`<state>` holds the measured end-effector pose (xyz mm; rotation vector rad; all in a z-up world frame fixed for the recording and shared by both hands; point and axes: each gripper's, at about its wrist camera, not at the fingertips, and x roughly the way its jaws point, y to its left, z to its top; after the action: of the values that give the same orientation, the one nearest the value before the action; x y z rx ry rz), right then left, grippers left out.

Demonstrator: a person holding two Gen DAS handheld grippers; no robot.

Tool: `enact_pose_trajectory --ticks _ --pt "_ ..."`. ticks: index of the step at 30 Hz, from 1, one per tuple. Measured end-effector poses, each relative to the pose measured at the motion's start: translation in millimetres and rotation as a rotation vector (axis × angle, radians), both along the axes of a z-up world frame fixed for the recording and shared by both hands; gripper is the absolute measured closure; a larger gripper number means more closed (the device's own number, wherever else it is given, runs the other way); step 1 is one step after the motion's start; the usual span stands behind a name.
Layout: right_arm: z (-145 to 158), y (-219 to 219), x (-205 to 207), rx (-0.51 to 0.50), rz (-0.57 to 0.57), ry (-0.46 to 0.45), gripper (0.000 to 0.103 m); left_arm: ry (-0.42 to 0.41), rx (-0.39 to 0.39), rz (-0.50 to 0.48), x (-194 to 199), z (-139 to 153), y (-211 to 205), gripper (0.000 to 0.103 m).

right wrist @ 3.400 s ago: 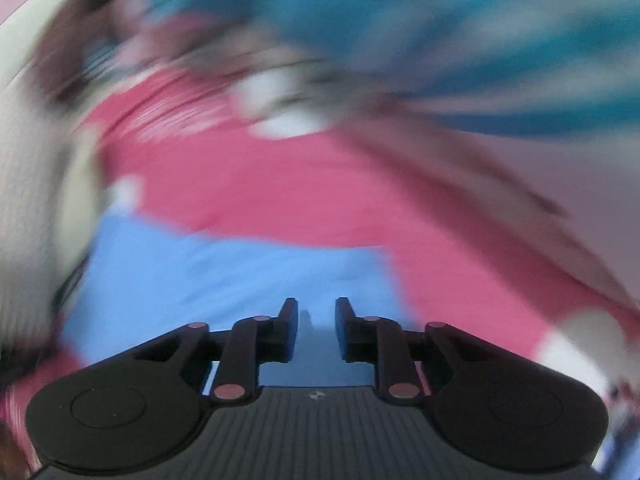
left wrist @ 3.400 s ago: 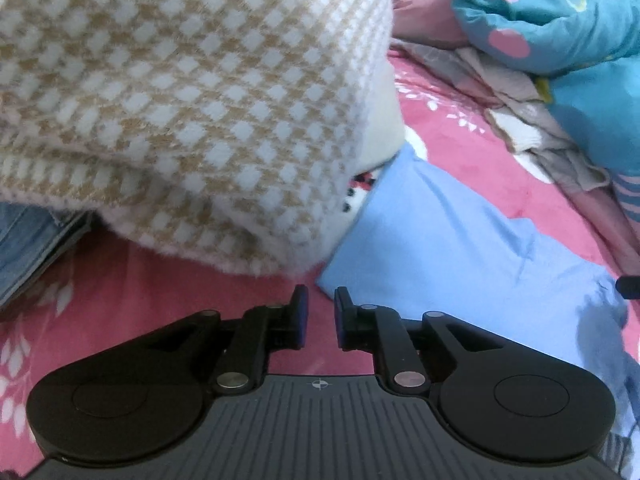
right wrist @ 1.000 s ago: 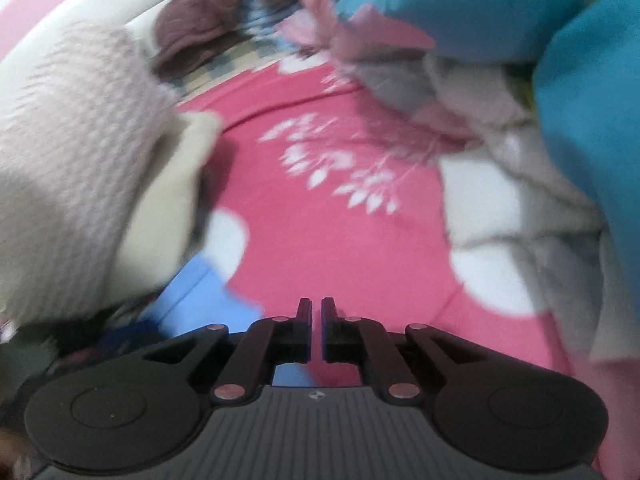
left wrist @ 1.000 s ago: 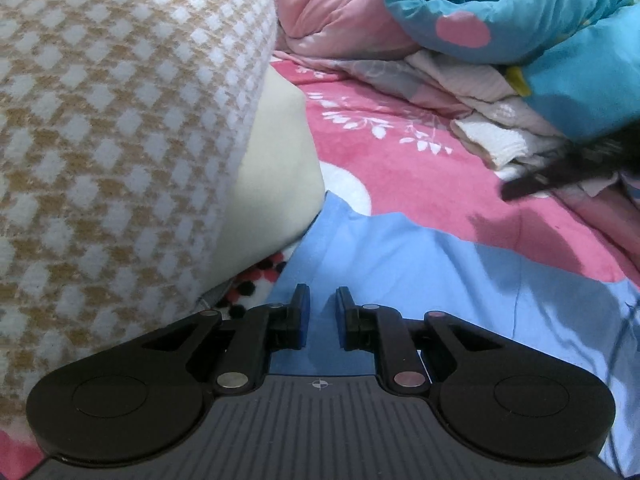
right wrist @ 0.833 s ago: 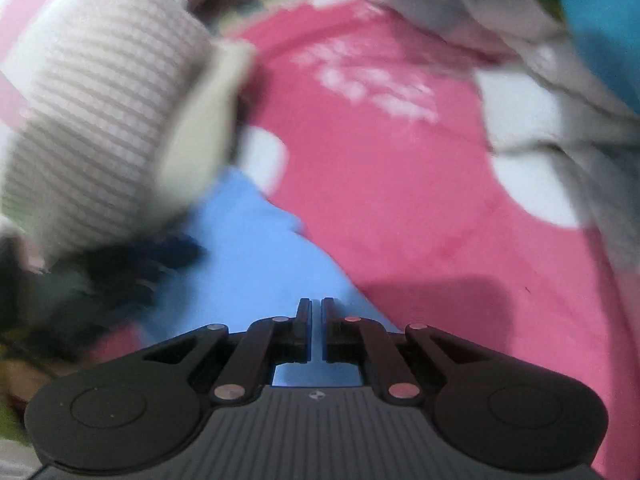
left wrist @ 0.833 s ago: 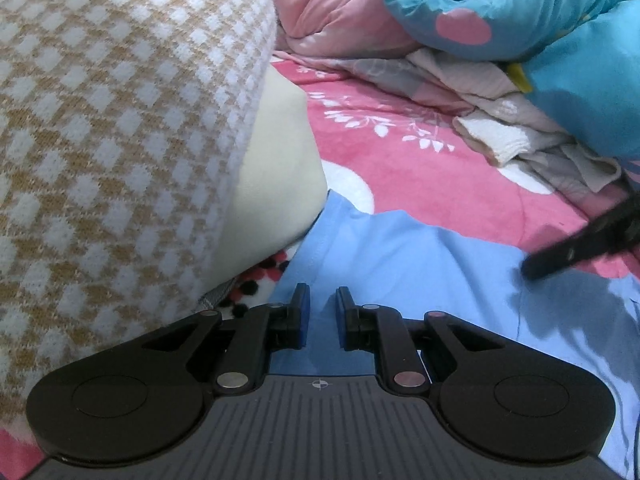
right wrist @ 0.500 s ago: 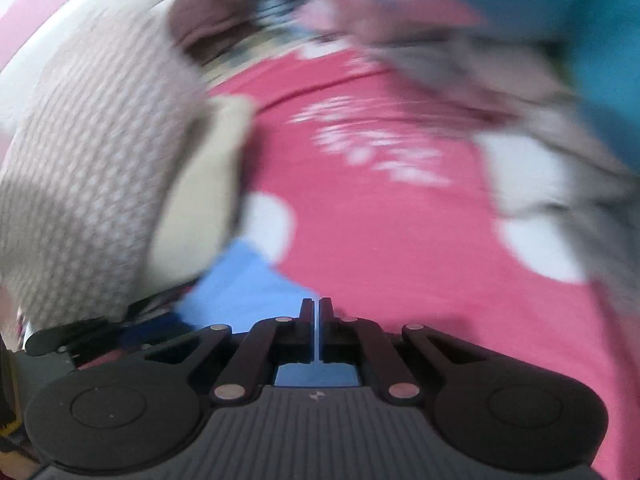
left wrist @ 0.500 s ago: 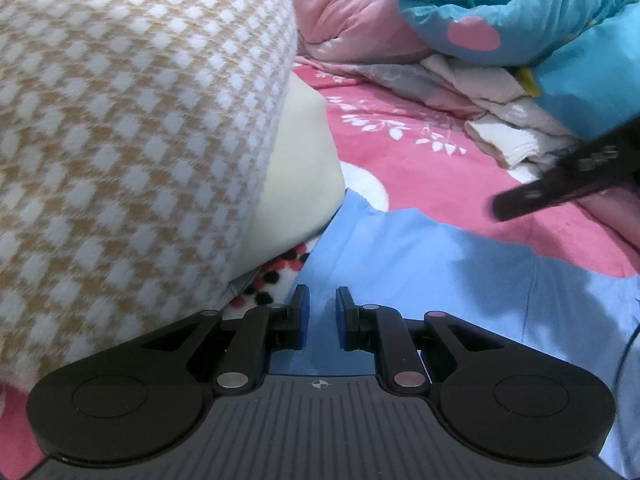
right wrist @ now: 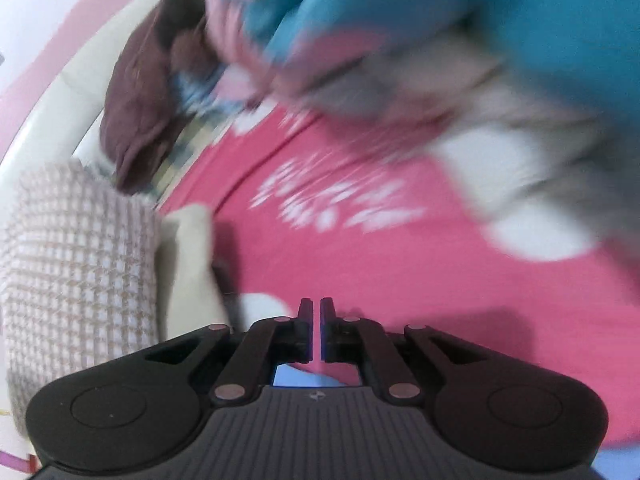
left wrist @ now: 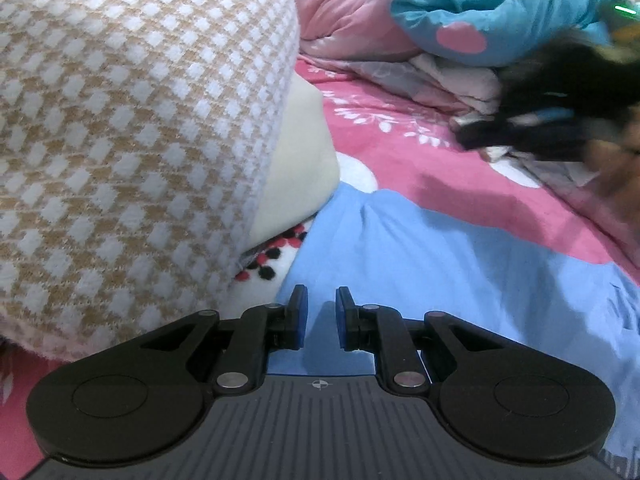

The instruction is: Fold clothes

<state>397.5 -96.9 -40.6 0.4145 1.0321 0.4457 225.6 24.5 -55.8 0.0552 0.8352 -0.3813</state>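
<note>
At the bottom centre of the left wrist view, the left gripper [left wrist: 319,312] hangs over a light blue garment [left wrist: 440,264], its blue-padded jaws a small way apart with nothing between them. The blue garment lies spread flat on a pink floral bedsheet [left wrist: 420,160] and fills the lower right of that frame; its upper left corner reaches a stack of folded clothes topped by a tan-and-white checked knit [left wrist: 132,140], with a cream piece [left wrist: 300,168] and a bit of red-and-black dotted fabric [left wrist: 276,256] showing beneath. In the upper right a teal quilt with pink spots [left wrist: 500,4] sits above a heap of pale crumpled clothes [left wrist: 452,76]. At the right edge, blurred, the right gripper [left wrist: 520,132] shows above the sheet. In the right wrist view, itself blurred, the right gripper [right wrist: 316,328] has its jaws drawn together to a thin slit, gripping nothing; a sliver of the blue garment [right wrist: 304,378] shows just behind its fingers. A brown garment [right wrist: 136,120] lies in the upper left of that frame.
</note>
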Motion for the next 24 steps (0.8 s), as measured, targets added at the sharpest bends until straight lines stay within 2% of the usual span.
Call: enact_pose_trajectory --ticks 5,7,10,12,16,19,24 --pt "36 -82 -67 -0.16 -0.057 0.009 0.077 0.033 -0.046 -0.081 -10 6 -9 0.089" --pt "40 -106 -104 -0.223 -0.097 0.043 0.074 0.06 -0.063 -0.12 -14 7 -15 0.089" --pt "31 -142 -151 -0.262 -0.189 0.128 0.068 0.095 -0.085 -0.2 -23 9 -32 0.089" --pt "18 -160 -177 -0.272 -0.269 0.191 0.068 0.113 -0.099 -0.268 -32 10 -45 0.089" --pt "7 -172 -224 -0.347 -0.335 0.2 0.068 0.151 -0.125 -0.404 -53 9 -72 0.088" --pt "12 -170 -258 -0.413 -0.331 0.177 0.068 0.179 -0.123 -0.486 -71 4 -92 0.088" --pt "24 -157 -303 -0.606 -0.182 0.065 0.068 0.207 -0.106 -0.573 -92 -4 -117 0.088"
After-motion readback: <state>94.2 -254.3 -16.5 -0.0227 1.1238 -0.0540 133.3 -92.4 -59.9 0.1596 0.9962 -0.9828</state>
